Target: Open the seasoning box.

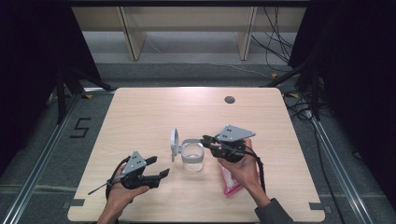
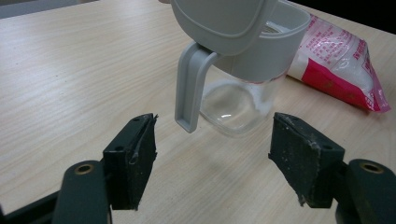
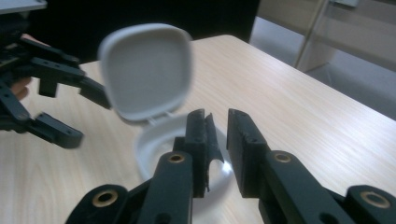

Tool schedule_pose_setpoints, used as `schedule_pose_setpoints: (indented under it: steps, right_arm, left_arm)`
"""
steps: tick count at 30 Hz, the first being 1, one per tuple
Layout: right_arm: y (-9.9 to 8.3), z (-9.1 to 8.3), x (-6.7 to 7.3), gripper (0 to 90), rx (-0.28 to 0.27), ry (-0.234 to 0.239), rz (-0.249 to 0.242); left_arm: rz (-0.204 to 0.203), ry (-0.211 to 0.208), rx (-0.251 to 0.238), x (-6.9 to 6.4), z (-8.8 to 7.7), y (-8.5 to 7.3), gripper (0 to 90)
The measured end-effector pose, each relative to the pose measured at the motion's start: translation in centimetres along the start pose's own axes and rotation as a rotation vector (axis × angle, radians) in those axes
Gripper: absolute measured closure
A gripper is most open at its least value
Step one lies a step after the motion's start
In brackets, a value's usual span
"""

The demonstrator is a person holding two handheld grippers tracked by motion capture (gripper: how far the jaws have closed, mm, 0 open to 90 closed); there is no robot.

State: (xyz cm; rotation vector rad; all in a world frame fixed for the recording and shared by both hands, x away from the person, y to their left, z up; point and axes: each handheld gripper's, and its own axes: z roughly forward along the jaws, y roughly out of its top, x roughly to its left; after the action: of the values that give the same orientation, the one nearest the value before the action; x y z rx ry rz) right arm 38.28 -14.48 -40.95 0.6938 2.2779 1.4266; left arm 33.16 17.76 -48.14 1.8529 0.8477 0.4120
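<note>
A: Where is the jar (image 1: 192, 156)?
B: Mid-table (image 1: 140, 112), upright, its grey lid (image 1: 174, 143) flipped open on the hinge. The pink bag (image 1: 229, 183) lies just beside it, under the right hand.
A: And the claws?
B: The left claw (image 1: 158, 167) is spread wide and empty, near the jar's handle (image 2: 189, 88). The right claw (image 1: 205, 141) hovers at the rim, jaws slightly parted, nothing between them.
A: How will it handle?
B: Clear body, likely stiff and slick, light while empty, easily tipped. I'd take the handle or the grey collar (image 2: 266, 56), not the floppy lid.
</note>
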Motion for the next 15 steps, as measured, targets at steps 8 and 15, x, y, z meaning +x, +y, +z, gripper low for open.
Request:
schedule_pose_setpoints:
  steps: [8,15]
  right_arm:
    - [-2.4,-3.6,-3.7,71.8,-0.001,-0.118,0.096]
    - [-4.2,-4.7,-5.7,66.2,0.055,-0.186,0.161]
  left_arm:
    - [0.012,-0.007,0.026,0.0,0.0,-0.1,29.6]
    - [0.012,0.002,0.022,0.2,0.0,-0.2,29.3]
